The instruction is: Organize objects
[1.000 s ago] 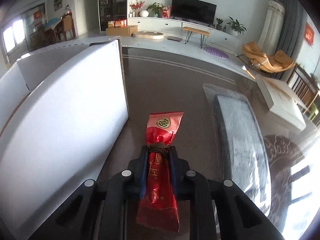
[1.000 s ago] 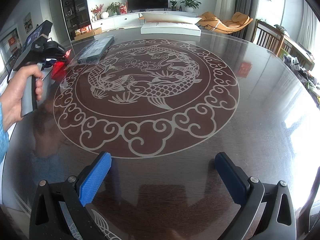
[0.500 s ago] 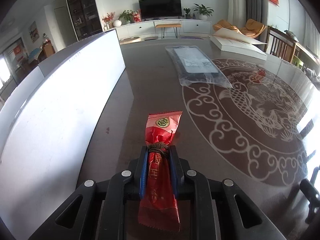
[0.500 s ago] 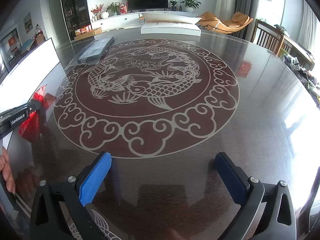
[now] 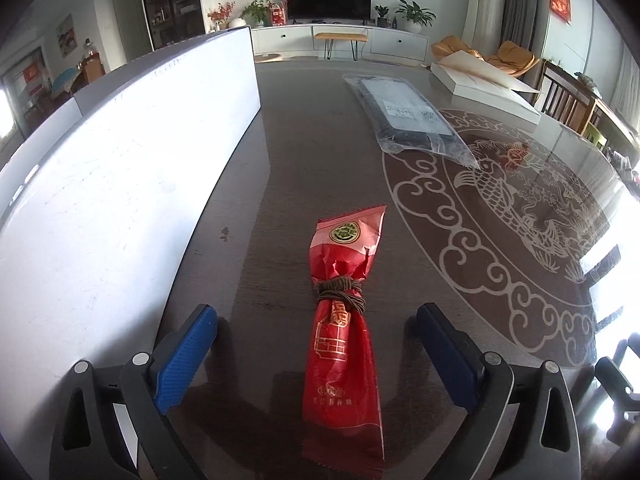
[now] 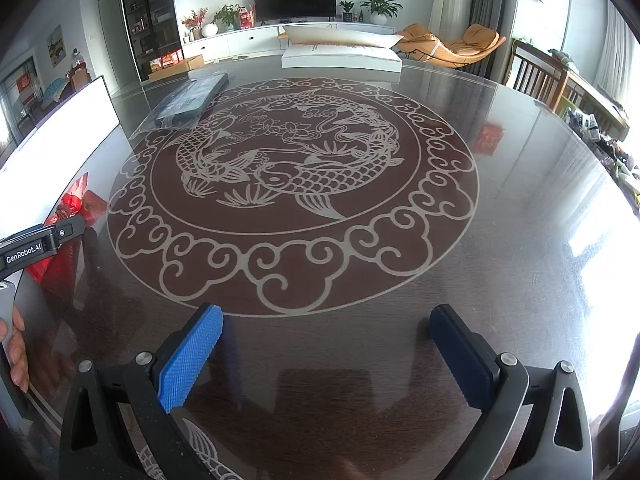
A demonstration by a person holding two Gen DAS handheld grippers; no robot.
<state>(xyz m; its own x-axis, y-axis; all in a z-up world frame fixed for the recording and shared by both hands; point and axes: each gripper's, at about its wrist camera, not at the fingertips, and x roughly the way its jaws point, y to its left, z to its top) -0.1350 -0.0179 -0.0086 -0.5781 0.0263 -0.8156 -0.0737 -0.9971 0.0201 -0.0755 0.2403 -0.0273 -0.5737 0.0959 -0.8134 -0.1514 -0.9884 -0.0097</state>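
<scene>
A red foil packet (image 5: 344,320) with a brown cord tied round its middle lies on the dark table (image 5: 304,152), lengthwise between the open jaws of my left gripper (image 5: 316,324), touching neither pad. It shows partly at the left edge of the right wrist view (image 6: 70,208), behind the left gripper's body (image 6: 40,244). My right gripper (image 6: 326,320) is open and empty, low over the table near the front of the carp pattern (image 6: 288,160).
A tall white board (image 5: 120,184) stands on edge along the left of the table. A dark flat item in clear plastic wrap (image 5: 408,116) lies further back. A flat white box (image 6: 340,58) sits at the far edge. Chairs stand at right.
My left gripper has opened and let go of the red packet, which now lies on the table. Before that it swung right, near the white board. The right gripper has not moved.
</scene>
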